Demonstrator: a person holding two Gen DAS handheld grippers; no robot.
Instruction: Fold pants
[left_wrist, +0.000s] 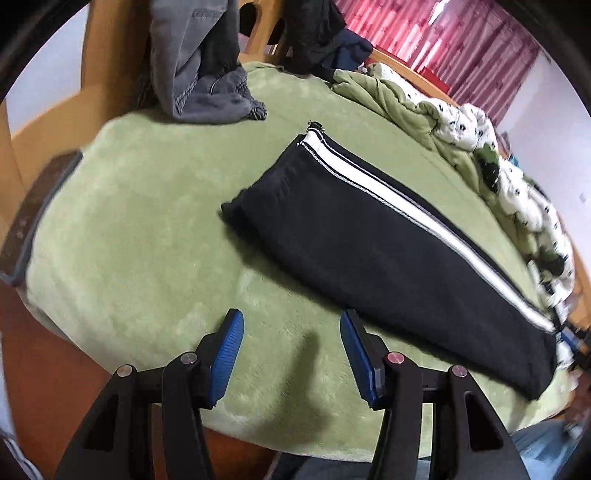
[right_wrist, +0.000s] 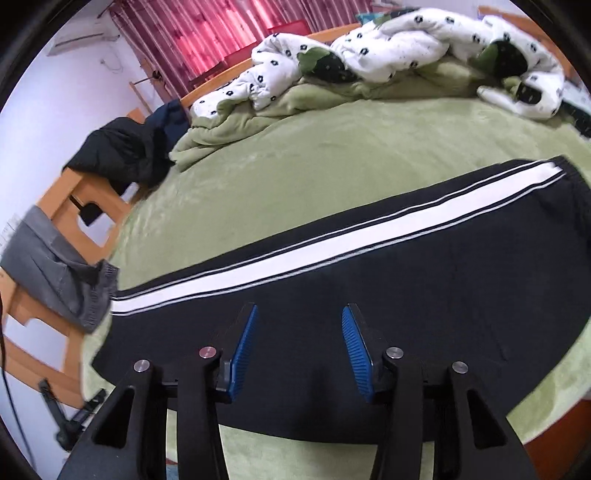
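The black track pants are laid flat on the green bed cover, folded lengthwise so that one leg is stacked on the other, with the white side stripe uppermost. In the left wrist view the pants lie ahead and to the right of the left gripper, whose fingers stand parted with nothing between them. In the right wrist view the right gripper hangs over the dark cloth, with the stripe beyond its fingertips; its fingers are likewise released and empty.

The step in hand is judged to be the crosswise fold. One end should be pinched through both layers at its two corners, one gripper per corner. The end should be lifted only enough to clear the cloth, carried over to the other end, and set down with edges aligned. The stripe serves as a straightness guide.

Count: one pair of pants, two grippers, one side stripe showing, one rumpled patterned quilt, one grey garment hung on the wooden frame.
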